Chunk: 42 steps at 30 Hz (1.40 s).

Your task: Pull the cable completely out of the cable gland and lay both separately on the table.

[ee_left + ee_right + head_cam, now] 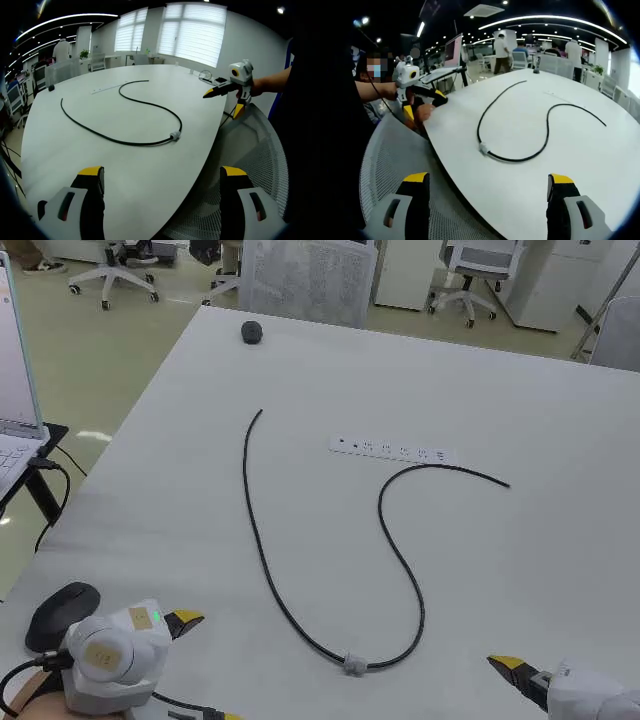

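A long black cable [262, 560] lies in an S-shaped curve on the white table [520, 570]. A small grey cable gland [354, 664] sits threaded on it at the bottom of the loop, near the table's front edge. My left gripper [205, 668] is at the front left, open and holding nothing, well left of the gland. In its own view the left gripper [162, 175] faces the gland [174, 135] across bare table. My right gripper [515, 670] is at the front right, also apart from the gland. The right gripper [488, 179] stands open in its own view, facing the gland [483, 148].
A white power strip [394, 451] lies beyond the cable's right bend. A dark round object [252, 332] rests near the far edge. A black mouse [60, 613] and a laptop [15, 390] are on the left. Office chairs [310, 280] stand behind the table.
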Motion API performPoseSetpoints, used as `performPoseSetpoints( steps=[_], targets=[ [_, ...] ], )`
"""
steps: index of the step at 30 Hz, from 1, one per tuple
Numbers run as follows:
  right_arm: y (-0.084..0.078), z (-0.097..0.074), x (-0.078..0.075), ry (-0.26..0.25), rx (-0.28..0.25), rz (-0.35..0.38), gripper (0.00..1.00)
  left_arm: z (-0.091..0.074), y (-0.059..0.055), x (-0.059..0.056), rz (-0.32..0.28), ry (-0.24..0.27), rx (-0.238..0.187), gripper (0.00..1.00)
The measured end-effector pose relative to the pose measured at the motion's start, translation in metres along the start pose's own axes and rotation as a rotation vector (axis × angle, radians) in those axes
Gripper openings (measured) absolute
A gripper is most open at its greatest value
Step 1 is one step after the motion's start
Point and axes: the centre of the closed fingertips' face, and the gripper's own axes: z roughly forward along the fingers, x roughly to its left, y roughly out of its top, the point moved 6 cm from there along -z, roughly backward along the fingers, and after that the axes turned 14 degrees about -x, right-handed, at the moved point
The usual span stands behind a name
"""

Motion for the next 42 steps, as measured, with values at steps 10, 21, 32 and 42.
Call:
performPoseSetpoints(
  steps=[10,21,32,42],
  targets=[
    [-0.004,-0.002,-0.002,-0.007,0.003,0.006,0.99,0.001,-0.001,0.0,0.006,-0.002,0.008,0.93],
    [-0.003,-0.002,-0.002,-0.017,-0.012,0.019,0.99,0.002,0.0,-0.001,0.011,-0.006,0.014,0.93],
    [-0.002,0.002,0.001,-0.009,-0.014,0.023,0.99,0.001,0.003,-0.002,0.021,-0.005,-0.005,0.97],
    [0.013,0.011,-0.008,0.023,-0.023,0.012,0.97,0.003,0.001,-0.005,0.001,-0.007,0.02,0.99]
  ],
)
